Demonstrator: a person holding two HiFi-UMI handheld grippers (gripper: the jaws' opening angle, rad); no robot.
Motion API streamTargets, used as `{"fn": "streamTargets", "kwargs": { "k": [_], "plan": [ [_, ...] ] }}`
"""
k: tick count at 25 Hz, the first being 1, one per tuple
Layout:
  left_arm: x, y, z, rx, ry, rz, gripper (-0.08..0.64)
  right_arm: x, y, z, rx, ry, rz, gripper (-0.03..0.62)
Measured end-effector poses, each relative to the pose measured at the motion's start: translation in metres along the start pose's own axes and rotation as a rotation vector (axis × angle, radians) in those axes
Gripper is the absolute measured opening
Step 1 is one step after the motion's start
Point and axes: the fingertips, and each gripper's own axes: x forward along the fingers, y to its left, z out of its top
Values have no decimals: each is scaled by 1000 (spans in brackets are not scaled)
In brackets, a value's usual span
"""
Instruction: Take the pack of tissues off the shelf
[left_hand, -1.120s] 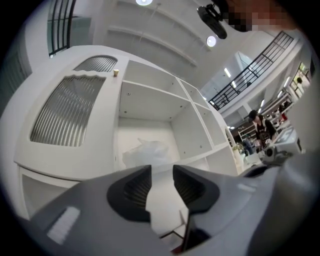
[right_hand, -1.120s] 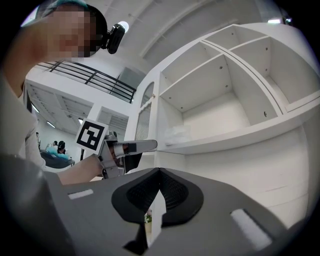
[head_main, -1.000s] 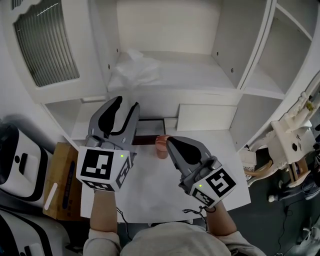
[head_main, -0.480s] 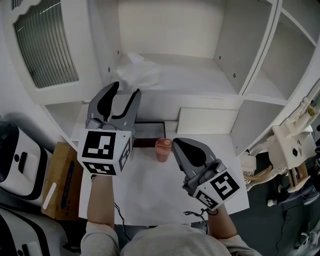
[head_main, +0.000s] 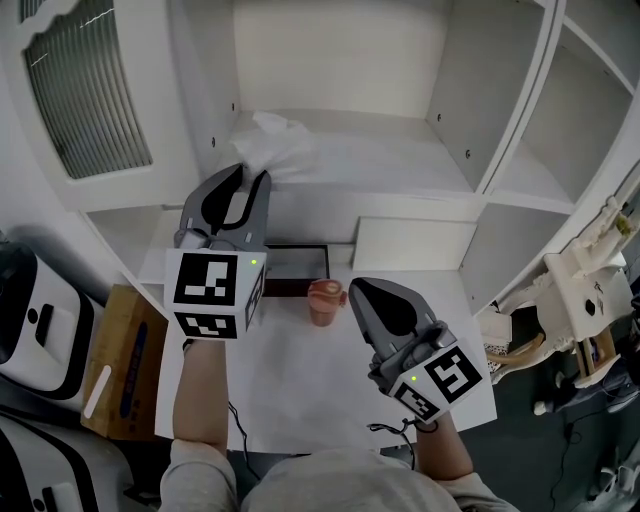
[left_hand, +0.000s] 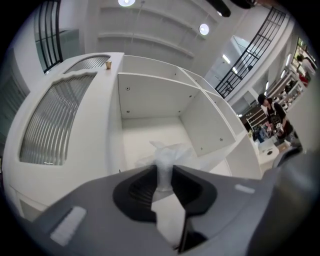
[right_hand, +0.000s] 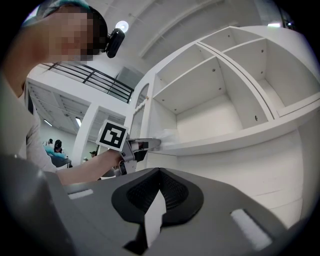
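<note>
The pack of tissues (head_main: 281, 150), a crumpled white plastic pack, lies at the front left of the white shelf (head_main: 380, 165). My left gripper (head_main: 250, 173) reaches up to the shelf edge, and its jaws are closing on a twisted end of the pack's wrap (left_hand: 164, 167). The wrap fills the narrow gap between the fingertips. The rest of the pack (left_hand: 172, 152) spreads out behind them on the shelf floor. My right gripper (head_main: 362, 290) hangs low over the table, shut and empty (right_hand: 160, 171). In the right gripper view the left gripper (right_hand: 152, 144) touches the pack (right_hand: 168, 135).
A pink cup (head_main: 324, 299) stands on the white table (head_main: 300, 390) between the grippers, with a dark framed tray (head_main: 296, 263) behind it. A white panel (head_main: 415, 240) leans below the shelf. A cardboard box (head_main: 125, 365) sits left of the table. More shelf compartments (head_main: 590, 90) open to the right.
My left gripper rose and went forward to the shelf edge, opened wide, then narrowed onto the pack's wrap. The right gripper drifted slightly back and to the right.
</note>
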Motion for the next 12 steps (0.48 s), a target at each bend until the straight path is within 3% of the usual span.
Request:
{"fn": "streamTargets", "kwargs": {
  "k": [12],
  "plan": [
    [-27, -2, 22, -1, -86, 38, 55, -3, 1, -1, 11, -4, 29, 0]
  ]
}}
